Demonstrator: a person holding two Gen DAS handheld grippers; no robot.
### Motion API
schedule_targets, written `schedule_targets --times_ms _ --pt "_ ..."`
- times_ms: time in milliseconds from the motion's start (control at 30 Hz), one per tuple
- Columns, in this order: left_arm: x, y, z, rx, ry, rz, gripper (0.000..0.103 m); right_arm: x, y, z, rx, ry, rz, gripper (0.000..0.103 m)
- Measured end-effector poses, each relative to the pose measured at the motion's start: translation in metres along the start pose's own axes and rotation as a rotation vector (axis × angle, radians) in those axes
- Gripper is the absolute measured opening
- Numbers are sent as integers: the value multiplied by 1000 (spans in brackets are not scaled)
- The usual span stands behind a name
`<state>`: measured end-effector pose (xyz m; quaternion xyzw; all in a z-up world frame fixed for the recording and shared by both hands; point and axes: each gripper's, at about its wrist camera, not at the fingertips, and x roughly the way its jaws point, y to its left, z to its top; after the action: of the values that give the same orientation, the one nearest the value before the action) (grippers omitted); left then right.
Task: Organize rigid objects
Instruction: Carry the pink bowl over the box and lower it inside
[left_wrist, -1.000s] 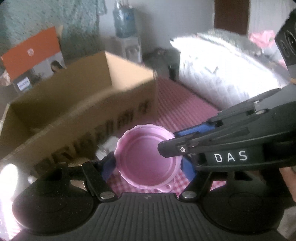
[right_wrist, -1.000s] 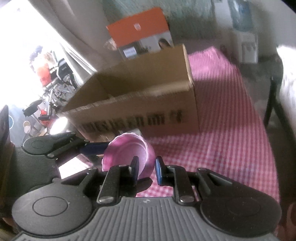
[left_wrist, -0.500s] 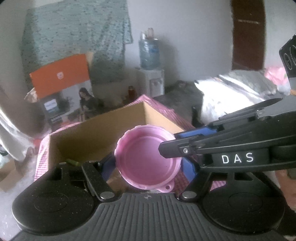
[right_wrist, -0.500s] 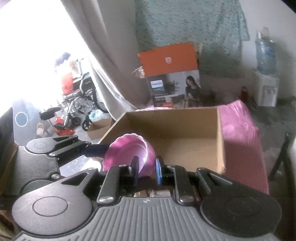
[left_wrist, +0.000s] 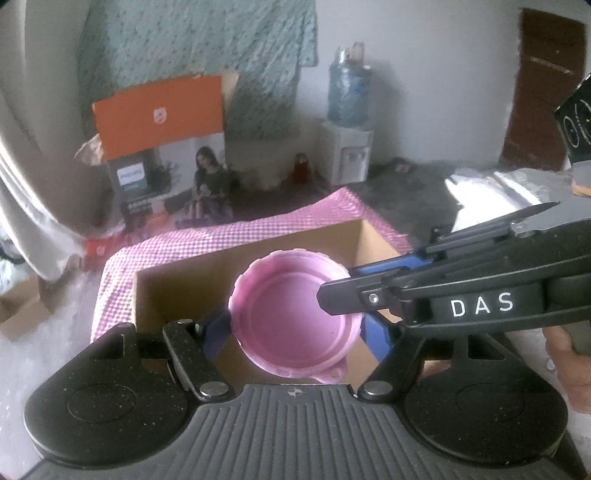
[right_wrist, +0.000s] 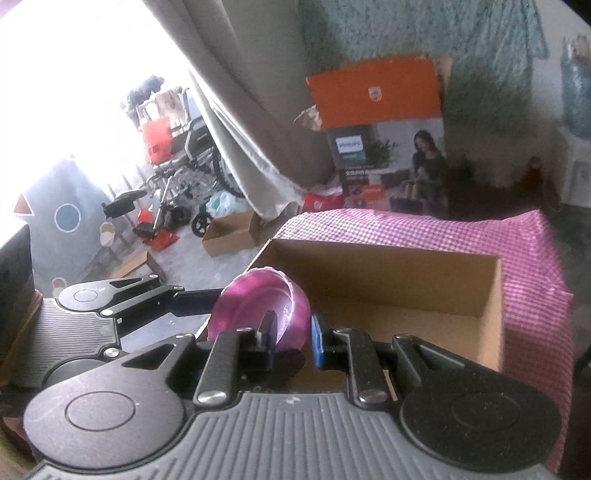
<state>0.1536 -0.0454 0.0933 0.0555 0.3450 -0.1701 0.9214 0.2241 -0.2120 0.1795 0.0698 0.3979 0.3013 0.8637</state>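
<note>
Both tongs carry the pink lid (left_wrist: 291, 321) above the box (right_wrist: 388, 291) near the bench's edge, presumably for dropping in: left tongs (left_wrist: 293, 325) span its width, right tongs (right_wrist: 293, 332) pinch its rim.

Black speckled left gripper (left_wrist: 293, 332): ribbed base, silver pivot screws, blue pads. Right gripper (right_wrist: 293, 334) alike, lettered "DAS" in white.

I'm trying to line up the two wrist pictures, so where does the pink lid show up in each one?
Left wrist view: the pink lid sits at centre, lower half, open side facing the camera, between the left gripper fingers.
Right wrist view: it is left of centre, lower half, its rim pinched by the right gripper.
Shared landmark: the open cardboard box behind the lid.
</note>
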Motion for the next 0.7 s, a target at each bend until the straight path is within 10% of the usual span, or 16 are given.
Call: schedule_targets --times_ms 700 --pt "148 49 19 -100 445 11 73 160 -98 27 255 388 42 21"
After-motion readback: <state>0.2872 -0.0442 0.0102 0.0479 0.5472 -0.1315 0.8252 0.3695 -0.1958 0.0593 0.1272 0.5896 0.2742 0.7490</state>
